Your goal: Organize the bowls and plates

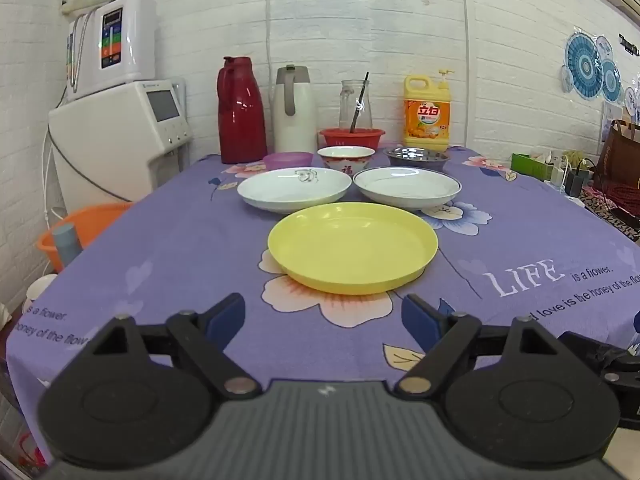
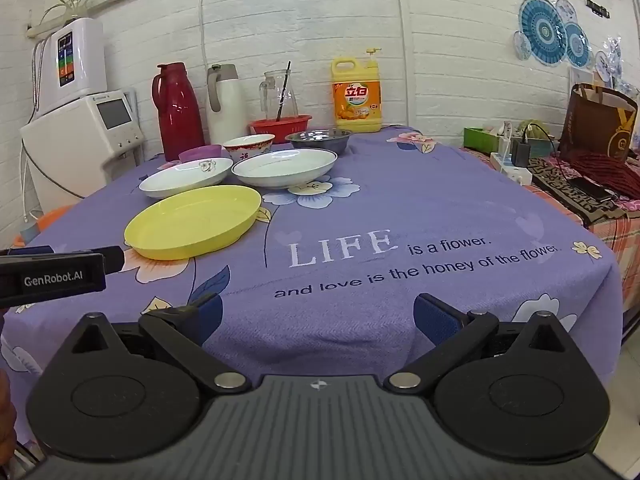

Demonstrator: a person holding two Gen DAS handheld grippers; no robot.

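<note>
Both the left gripper (image 1: 324, 316) and right gripper (image 2: 318, 314) hung spread and empty; the yellow plate (image 1: 352, 246), probably nearest, wanted a level rim pinch.

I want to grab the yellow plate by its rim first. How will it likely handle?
The yellow plate looks like matte plastic, so it is probably light and unlikely to break. Its low upright rim should give a claw some purchase. Pushed, it would probably slide on the cloth rather than tip.

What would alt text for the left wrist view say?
A yellow plate lies on a purple flowered tablecloth just beyond the open, empty left gripper. Behind it sit two white plates, then small bowls.
</note>
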